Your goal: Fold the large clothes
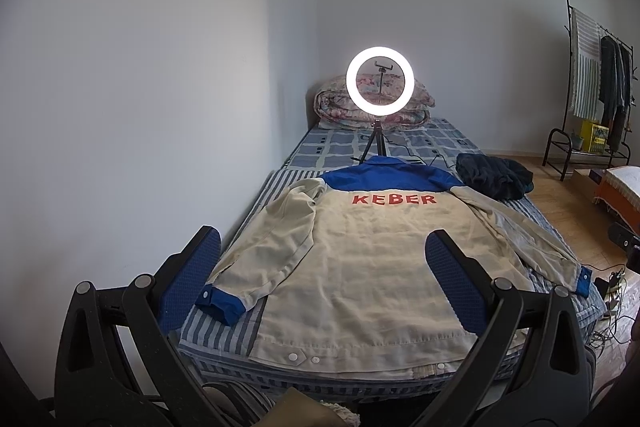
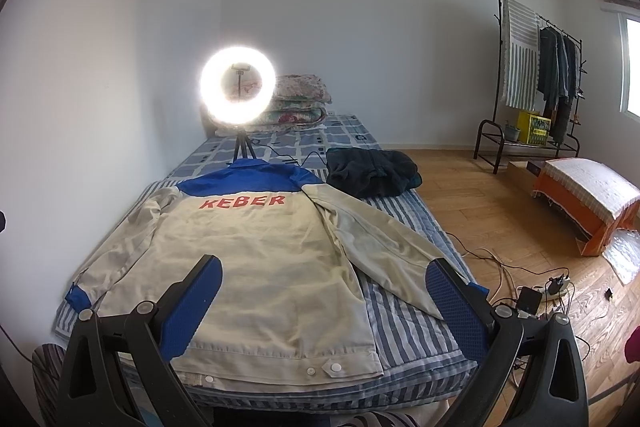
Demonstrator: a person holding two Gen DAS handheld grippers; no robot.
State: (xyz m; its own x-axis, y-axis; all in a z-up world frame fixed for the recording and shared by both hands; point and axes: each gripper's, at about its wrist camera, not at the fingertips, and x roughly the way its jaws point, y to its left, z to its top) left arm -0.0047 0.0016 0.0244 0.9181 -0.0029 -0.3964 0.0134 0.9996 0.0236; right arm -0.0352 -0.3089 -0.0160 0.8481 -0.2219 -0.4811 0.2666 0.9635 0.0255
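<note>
A beige jacket [image 1: 352,259] with a blue yoke, blue cuffs and red "KEBER" lettering lies face down and spread flat on the striped bed, sleeves out to both sides. It also shows in the right wrist view [image 2: 256,267]. My left gripper [image 1: 324,279] is open and empty, held above the jacket's hem near the foot of the bed. My right gripper [image 2: 324,303] is open and empty, above the hem and the right sleeve [image 2: 384,251].
A lit ring light [image 1: 380,86] on a tripod stands on the bed [image 2: 408,339] behind the collar, before folded quilts [image 1: 416,107]. A dark garment [image 2: 372,171] lies at the bed's right edge. Cables and a power strip [image 2: 532,299] lie on the wooden floor; a clothes rack [image 2: 536,75] stands far right.
</note>
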